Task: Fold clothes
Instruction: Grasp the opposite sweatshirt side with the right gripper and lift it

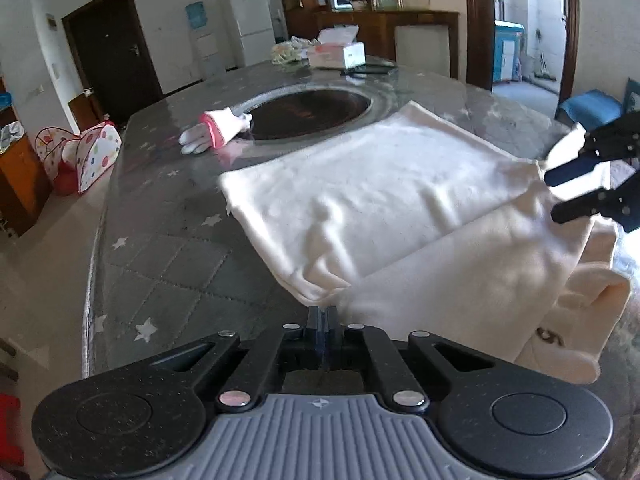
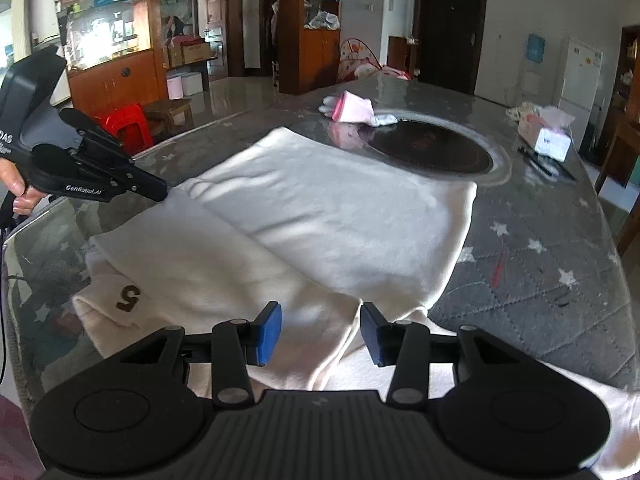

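A cream garment (image 1: 380,184) (image 2: 320,208) lies flat on the grey star-patterned table (image 1: 160,248) (image 2: 540,240). One side of it is folded over, with a brown "5" mark (image 2: 128,298) near its bunched end. My left gripper (image 1: 322,314) (image 2: 162,192) is shut at the garment's near edge, and the fabric puckers toward its tips. A hand (image 2: 16,188) holds it. My right gripper (image 2: 320,332) (image 1: 554,197) stands open over the folded part. Its blue pads (image 2: 270,334) are apart and cloth lies beneath them, not pinched.
A pink and white glove (image 1: 216,132) (image 2: 356,110) lies beside a dark round inset (image 1: 308,114) (image 2: 432,148) in the tabletop. A tissue box (image 1: 340,54) (image 2: 546,136) sits at the far end. The table edge (image 1: 94,280) drops to the floor.
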A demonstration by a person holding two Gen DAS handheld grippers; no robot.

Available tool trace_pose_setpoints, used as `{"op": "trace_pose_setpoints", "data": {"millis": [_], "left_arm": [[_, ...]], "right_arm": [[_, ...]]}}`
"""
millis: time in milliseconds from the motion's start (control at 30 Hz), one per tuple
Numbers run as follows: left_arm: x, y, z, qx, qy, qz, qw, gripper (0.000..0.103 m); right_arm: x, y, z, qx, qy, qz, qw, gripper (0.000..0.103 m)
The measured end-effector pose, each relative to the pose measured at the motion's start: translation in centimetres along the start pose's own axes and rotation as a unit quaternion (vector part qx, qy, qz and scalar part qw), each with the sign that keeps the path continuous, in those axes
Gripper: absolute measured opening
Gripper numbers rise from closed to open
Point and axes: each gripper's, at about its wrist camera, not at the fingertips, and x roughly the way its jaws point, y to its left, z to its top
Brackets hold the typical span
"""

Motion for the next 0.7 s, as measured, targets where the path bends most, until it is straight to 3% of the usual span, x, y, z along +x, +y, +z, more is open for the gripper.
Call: {"op": "trace_pose_setpoints", "data": {"millis": [100, 167, 233, 500, 700], "left_arm": [[-0.8, -0.7, 0.3, -0.018, -0.01, -0.017, 0.9996, 0.004], [-1.2, -1.3, 0.6, -0.026, -0.013, -0.029, 0.9992, 0.005], [-1.6, -2.2, 0.9, -0.024, -0.017, -0.036, 0.9989, 0.007], [-1.9, -5.1, 1.0, -0.022, -0.014, -0.053, 0.9983, 0.012], [-1.6, -7.1, 1.3, -0.029, -0.009, -0.061, 0.9977, 0.018]], "right_arm": [[-0.8, 0.4, -0.2, -0.008, -0.008, 0.002, 1.0, 0.039], [-1.1, 0.8, -0.3, -0.016, -0.009, 0.001, 1.0, 0.024], [-1.4, 1.2, -0.5, -0.023, -0.008, 0.004, 1.0, 0.021], [-1.6, 1.4, -1.6, -0.021, 0.006, 0.005, 1.0, 0.022], [-3.7, -0.7, -2.4, 0.014, -0.006, -0.036, 0.999, 0.023]]}}
